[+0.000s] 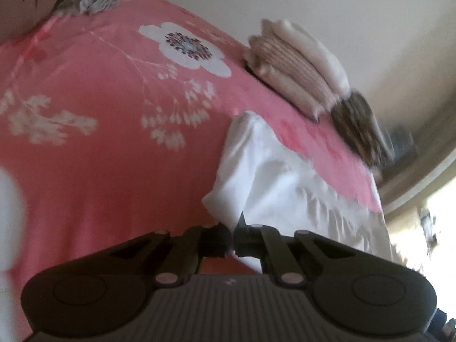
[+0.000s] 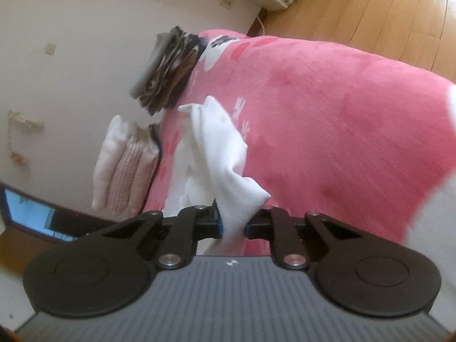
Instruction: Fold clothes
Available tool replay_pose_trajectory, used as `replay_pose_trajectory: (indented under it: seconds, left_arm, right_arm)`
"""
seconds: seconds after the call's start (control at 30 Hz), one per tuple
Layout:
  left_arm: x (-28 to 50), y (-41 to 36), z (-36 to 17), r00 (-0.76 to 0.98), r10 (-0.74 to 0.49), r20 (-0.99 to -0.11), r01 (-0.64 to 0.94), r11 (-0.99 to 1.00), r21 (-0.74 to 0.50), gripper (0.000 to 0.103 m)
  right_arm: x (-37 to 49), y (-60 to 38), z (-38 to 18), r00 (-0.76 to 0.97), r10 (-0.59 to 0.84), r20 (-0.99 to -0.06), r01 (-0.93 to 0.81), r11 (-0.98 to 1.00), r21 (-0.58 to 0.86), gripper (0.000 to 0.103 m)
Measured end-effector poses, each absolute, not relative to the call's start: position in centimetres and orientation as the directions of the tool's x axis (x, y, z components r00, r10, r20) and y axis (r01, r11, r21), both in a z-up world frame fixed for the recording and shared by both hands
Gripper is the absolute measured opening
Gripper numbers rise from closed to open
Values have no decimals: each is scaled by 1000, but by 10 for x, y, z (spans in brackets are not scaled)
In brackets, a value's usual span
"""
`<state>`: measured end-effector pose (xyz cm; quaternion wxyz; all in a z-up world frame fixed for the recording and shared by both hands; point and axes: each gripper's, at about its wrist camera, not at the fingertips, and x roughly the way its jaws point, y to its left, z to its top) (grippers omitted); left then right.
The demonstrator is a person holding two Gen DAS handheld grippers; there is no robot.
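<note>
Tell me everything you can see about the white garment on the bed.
The white garment is plain, soft-looking cloth, crumpled and not yet folded. It lies partly on the pink flowered bedspread, near two stacks of folded clothes by the wall. The right gripper is shut on a bunched part of it, lifting that part into a ridge. In the left wrist view the left gripper is shut at the garment's near edge; whether it pinches the cloth I cannot tell.

White garment on pink floral bedspread
</note>
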<state>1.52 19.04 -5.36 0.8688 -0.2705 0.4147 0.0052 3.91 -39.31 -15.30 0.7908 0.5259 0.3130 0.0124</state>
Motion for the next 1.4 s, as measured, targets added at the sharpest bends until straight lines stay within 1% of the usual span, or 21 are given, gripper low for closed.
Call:
replay_pose_trajectory:
  seconds: [0.07,0.13,0.2,0.27,0.3,0.33,0.37,0.4,0.47,0.5,0.53,0.57,0.6,0.7,0.77,0.87,0.93,1.03,1.17,1.37,1.4]
  left_arm:
    - [-22,202,-50,594,-242,-767,-220,868,-445,4]
    - [-66,214,-55,513,-268,-815,-250,862,-441,4]
    - [-107,222,-66,420,-282,-862,-277,865,-418,4]
    - [-137,227,-86,316,-332,-889,-271,866,-420,5]
    - [-146,228,-97,265,-362,-894,-241,873,-425,11]
    - [-149,230,-102,228,-356,-906,-208,891,-403,16]
    - [-149,232,-104,202,-325,-924,-179,915,-361,24]
    - [-149,233,-106,178,-292,-940,-149,936,-319,27]
    - [-148,238,-87,225,-262,-939,-103,951,-290,30]
    - [-147,240,-75,262,-253,-931,-83,956,-283,37]
    - [-145,241,-62,306,-239,-921,-65,960,-271,42]
    - [-142,240,-48,357,-221,-907,-50,966,-255,48]
    - [-138,239,-37,403,-207,-892,-34,970,-240,50]
    - [-107,219,-24,510,-177,-842,34,982,-186,53]
    - [-81,201,-31,567,-145,-811,77,989,-123,57]
    - [-40,175,-53,624,-88,-777,135,991,-3,57]
    - [-20,168,-67,621,-77,-780,151,988,22,57]
    - [0,168,-76,604,-108,-790,137,990,-30,55]
    - [14,174,-81,596,-154,-788,126,987,-98,45]
    - [26,173,-89,578,-165,-799,139,985,-103,31]
    - [26,174,-89,579,-165,-798,138,985,-103,27]
  right_arm:
    - [5,-396,-145,775,386,-500,305,463,832,11]
    - [-38,-396,-142,728,423,-540,329,475,816,11]
    - [-86,-395,-143,677,448,-584,383,463,799,11]
    - [-132,-392,-148,621,453,-639,452,459,765,11]
    - [-146,-392,-152,600,460,-655,467,463,753,12]
    - [-159,-391,-156,579,467,-668,479,469,742,14]
    - [-162,-392,-157,548,457,-701,480,514,711,21]
    - [-163,-393,-157,516,442,-734,476,563,675,25]
    - [-158,-398,-147,457,443,-771,431,648,628,32]
    - [-158,-401,-135,448,424,-787,399,693,600,35]
    - [-159,-404,-123,443,401,-802,365,736,570,43]
    - [-163,-408,-109,444,362,-819,324,788,524,47]
    - [-165,-412,-96,453,325,-830,294,824,483,48]
    - [-149,-417,-65,532,262,-805,214,879,427,48]
    - [-128,-413,-56,609,275,-744,135,888,439,48]
    - [-76,-390,-59,679,330,-656,-3,895,447,49]
    - [-43,-373,-71,652,360,-667,-58,901,429,49]
    - [-10,-354,-83,622,376,-687,-117,912,393,49]
    - [16,-340,-92,598,379,-706,-160,920,358,49]
    - [43,-335,-98,594,379,-710,-181,923,341,49]
    - [47,-336,-100,592,375,-714,-181,925,336,49]
